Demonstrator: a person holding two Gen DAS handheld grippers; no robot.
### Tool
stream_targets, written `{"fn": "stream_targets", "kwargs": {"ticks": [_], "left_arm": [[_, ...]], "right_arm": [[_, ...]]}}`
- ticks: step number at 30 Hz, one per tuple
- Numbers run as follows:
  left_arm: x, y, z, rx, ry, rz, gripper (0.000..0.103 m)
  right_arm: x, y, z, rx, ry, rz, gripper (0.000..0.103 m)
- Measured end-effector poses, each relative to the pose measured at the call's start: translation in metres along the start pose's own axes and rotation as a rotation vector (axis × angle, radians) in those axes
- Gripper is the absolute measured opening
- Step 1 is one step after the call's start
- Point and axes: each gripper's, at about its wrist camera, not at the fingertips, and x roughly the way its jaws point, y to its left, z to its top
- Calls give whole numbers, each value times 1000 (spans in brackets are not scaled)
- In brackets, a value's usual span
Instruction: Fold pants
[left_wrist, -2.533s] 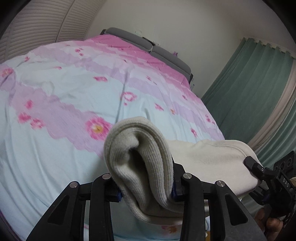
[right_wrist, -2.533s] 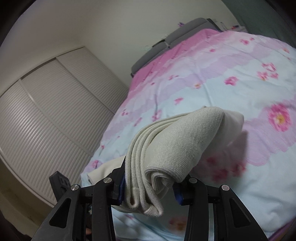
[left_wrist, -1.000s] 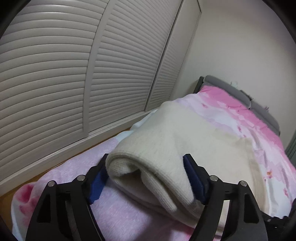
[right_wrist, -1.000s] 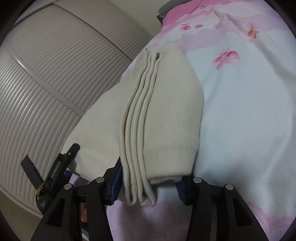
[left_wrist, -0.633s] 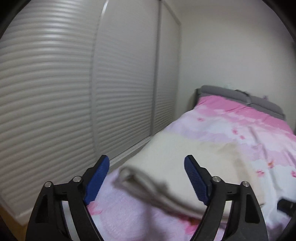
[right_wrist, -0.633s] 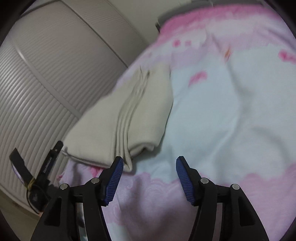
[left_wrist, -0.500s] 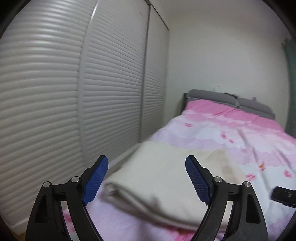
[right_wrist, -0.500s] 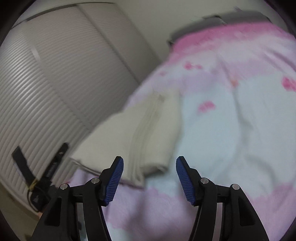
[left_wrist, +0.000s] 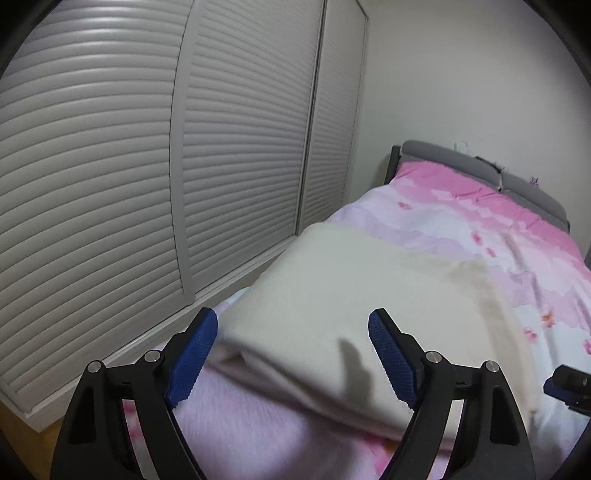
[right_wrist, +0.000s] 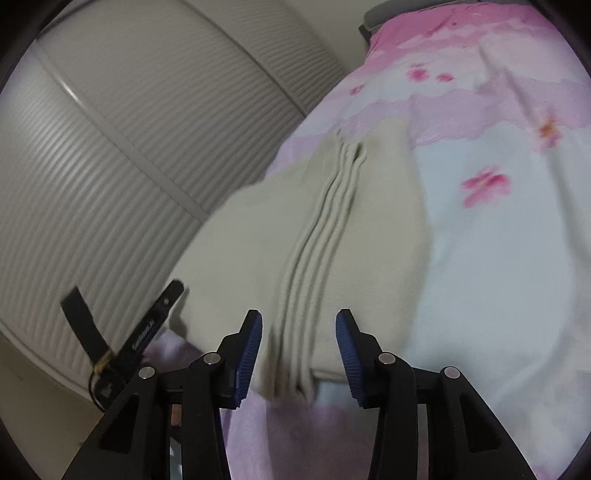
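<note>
The cream knit pants (left_wrist: 362, 295) lie folded flat on the pink floral bed cover (left_wrist: 524, 236), near the bed's left edge. My left gripper (left_wrist: 293, 350) is open and empty, its blue pads either side of the near folded edge, just above it. In the right wrist view the pants (right_wrist: 295, 221) show stacked ribbed edges running away from me. My right gripper (right_wrist: 299, 347) is open and empty over the near end of those ribbed edges. Part of the left gripper (right_wrist: 147, 325) shows at the left of that view.
White louvred closet doors (left_wrist: 147, 166) run along the left of the bed. A grey headboard (left_wrist: 480, 166) stands against the far wall. A strip of wooden floor (left_wrist: 22, 443) shows between closet and bed. The bed cover (right_wrist: 498, 258) stretches right of the pants.
Both grippers carried the folded pants to the bed's left edge, opened and let them go. Since half a second ago, both have moved closer over the pants' near edge.
</note>
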Motion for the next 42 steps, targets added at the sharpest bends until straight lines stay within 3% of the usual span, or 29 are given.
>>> {"fn": "stream_targets", "kwargs": {"ticks": [1,3,7,11,13,17,20,22,28,31,38,42], "left_arm": [[-10,-3,-3,-2,0,-19,84],[-26,-13,-8,-2,0,-36,84],[-57,-40,-23,25,3,-68,84],[-75,-55,-32,28,6,-91,84],[-80,-57,-37,12,22,-95,84],[-83,-51,-41,-36,40,-101,84],[-83,-46,-42,-55,45,-98,84],[-82,-44,-42,-64,46,-98,84],[-91,-51,-43,-18,5,-76,84],[-89,-48,-45,-23,14,-77,84],[-89,-35,-47,-51,19,-64,84],[-92,-28,-48,-63,16,-60,84]], "right_arm": [[-12,-7,0,-2,-22,-23,58],[-31,-23,-3,5,-62,-80,66],[-35,-36,-7,-57,-33,-195,66],[-30,-32,-22,-151,21,-216,66],[-17,-19,-21,-222,42,-235,66],[14,-1,-20,-392,40,-357,65],[32,-4,-5,-418,18,-406,55],[39,-8,3,-387,4,-377,30],[5,18,-15,-435,-73,-287,8],[-10,20,-17,-458,-87,-272,8],[-15,-4,-28,-343,59,-249,3],[-36,7,-42,-333,21,-219,4]]}}
